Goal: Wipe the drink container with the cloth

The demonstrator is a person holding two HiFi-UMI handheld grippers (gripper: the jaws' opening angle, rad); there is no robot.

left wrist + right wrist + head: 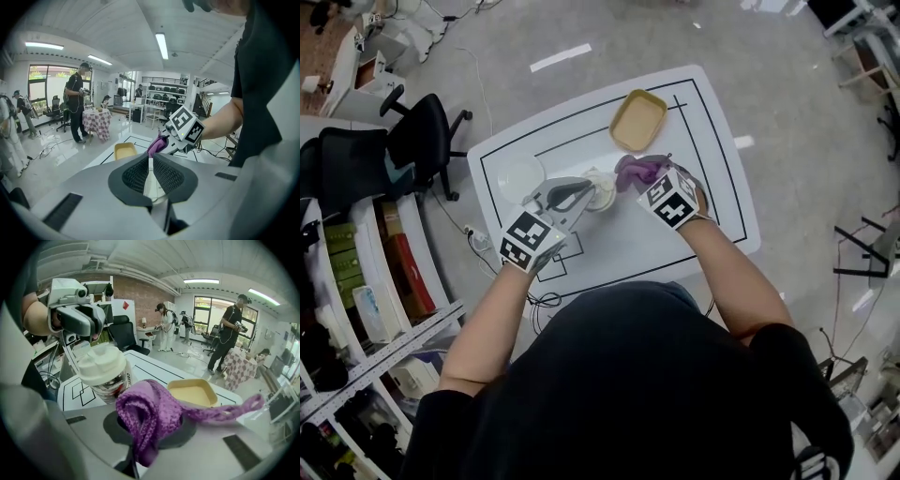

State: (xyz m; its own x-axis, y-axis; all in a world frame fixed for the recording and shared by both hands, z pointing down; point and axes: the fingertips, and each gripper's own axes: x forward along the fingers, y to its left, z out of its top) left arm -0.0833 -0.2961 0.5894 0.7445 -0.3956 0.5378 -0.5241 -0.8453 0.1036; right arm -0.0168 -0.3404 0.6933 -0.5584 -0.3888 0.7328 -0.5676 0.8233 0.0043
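The drink container [603,192] is a clear cup with a white lid [103,373], near the middle of the white table [717,202]. My left gripper [584,194] reaches it from the left. Its jaws [151,161] are shut on a thin white part of the container [149,180]. From the right, my right gripper [653,181] is shut on a bunched purple cloth [636,170]. The cloth [150,413] covers the fingertips of the right gripper [151,426] and sits just beside the cup, with a loose tail trailing right. From the left gripper view the cloth [157,145] shows beyond the jaws.
A shallow yellow tray [638,120] lies at the far side of the table, and a round white dish [521,176] at the left. Black office chairs [422,136] and shelves stand left of the table. Several people [229,331] stand further off in the room.
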